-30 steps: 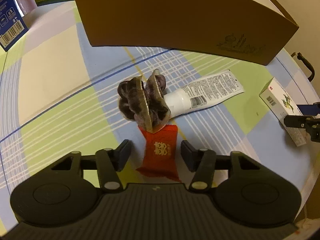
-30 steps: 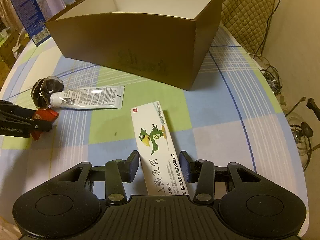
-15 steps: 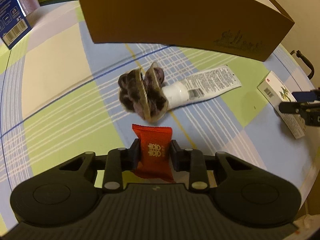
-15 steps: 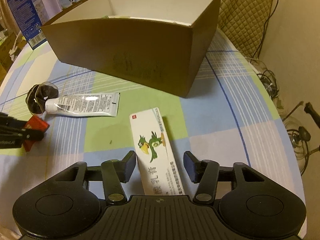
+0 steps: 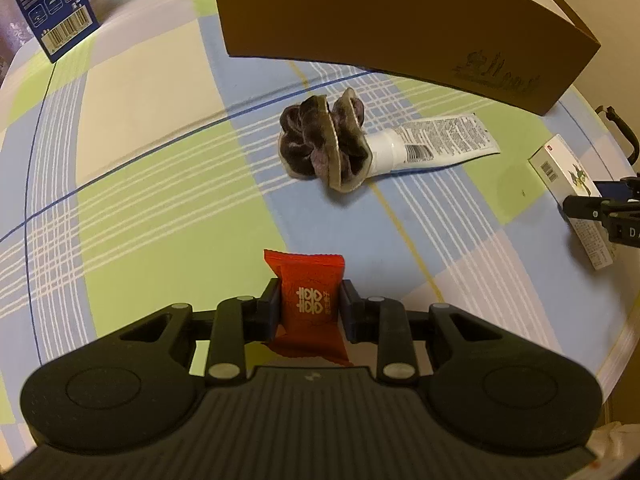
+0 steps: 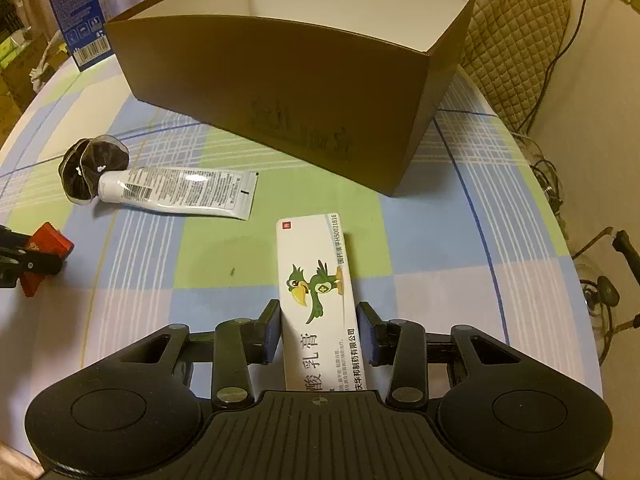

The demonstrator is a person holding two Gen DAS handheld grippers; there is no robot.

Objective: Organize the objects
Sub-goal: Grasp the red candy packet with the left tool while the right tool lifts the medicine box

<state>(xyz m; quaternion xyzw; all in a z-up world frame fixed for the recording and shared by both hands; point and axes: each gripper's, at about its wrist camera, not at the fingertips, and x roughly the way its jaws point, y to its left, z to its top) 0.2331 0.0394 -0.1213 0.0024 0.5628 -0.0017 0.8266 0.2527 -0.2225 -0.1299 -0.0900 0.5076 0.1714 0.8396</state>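
Observation:
My left gripper [image 5: 309, 300] is shut on a red candy packet [image 5: 310, 280] and holds it just above the checked tablecloth. The packet [image 6: 50, 244] also shows at the left edge of the right wrist view. Beyond it lie a dark hair scrunchie [image 5: 316, 148] and a white tube [image 5: 440, 140], whose cap touches the scrunchie. My right gripper [image 6: 318, 322] is shut on a white ointment box with a green parrot [image 6: 316, 280], both pads against its long sides. An open brown cardboard box [image 6: 280, 92] stands behind everything.
A blue carton [image 5: 52, 4] stands at the far left of the round table [image 5: 140, 208]. A quilted chair back [image 6: 516, 28] and cables on the floor [image 6: 600, 280] lie off the table's right edge. Open cloth lies left of the scrunchie.
My left gripper shut on the red packet and drew it back from the scrunchie. My right gripper's fingers narrowed onto the ointment box.

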